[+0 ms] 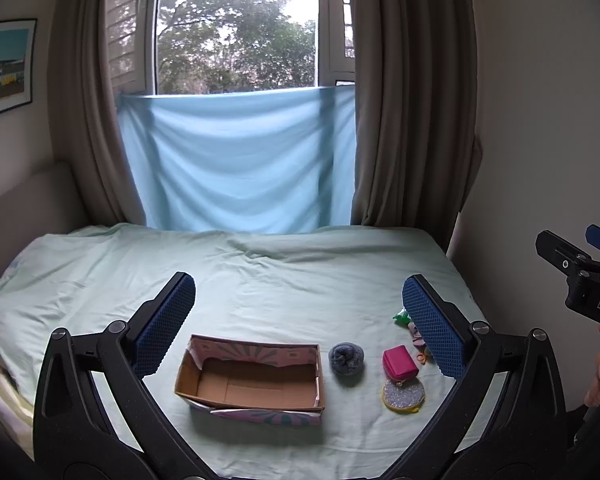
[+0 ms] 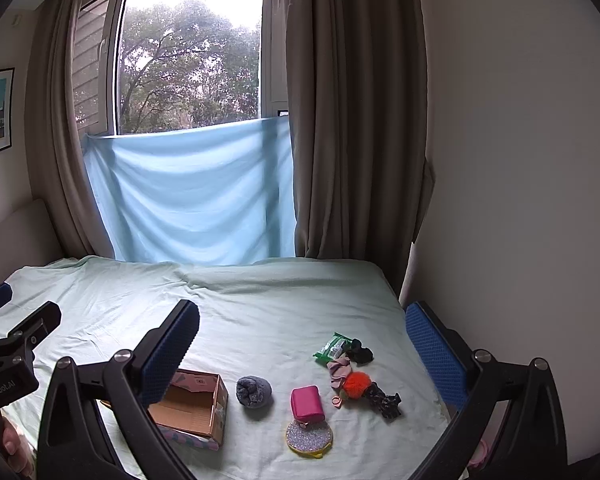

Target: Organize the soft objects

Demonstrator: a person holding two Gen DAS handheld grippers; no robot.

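Both grippers hover above the bed [image 1: 260, 280], well clear of everything on it. Left gripper [image 1: 299, 316]: jaws spread wide, holding nothing. Right gripper [image 2: 302, 344]: jaws likewise released, empty.

Cardboard box [image 1: 252, 376] sits open and empty on the sheet, left of the items. Soft objects lie in a loose group to its right.

Judged step: first pick not yet begun. The grey rolled sock [image 2: 254, 391] is nearest the box and stands apart from its neighbours, so it looks the easiest start. Suggested approach: descend straight over it, jaws straddling the roll, close on its middle so the fabric does not unroll, lift clear of the sheet before crossing the box wall. The cluster further right is touching and overlapping; pick from its edge to avoid dragging neighbours.

Count, from the right wrist view:
- box: 1
- grey sock roll: 1
- pink pouch [image 2: 307, 402]: 1
- glittery round item [image 2: 309, 434], touching the pouch: 1
- green packet [image 2: 332, 347]: 1
- orange pom-pom [image 2: 356, 384]: 1
- pale pink scrunchie [image 2: 339, 370]: 1
- black items: 2, one by the packet [image 2: 360, 351], one by the pom-pom [image 2: 384, 398]; what they are I cannot tell.
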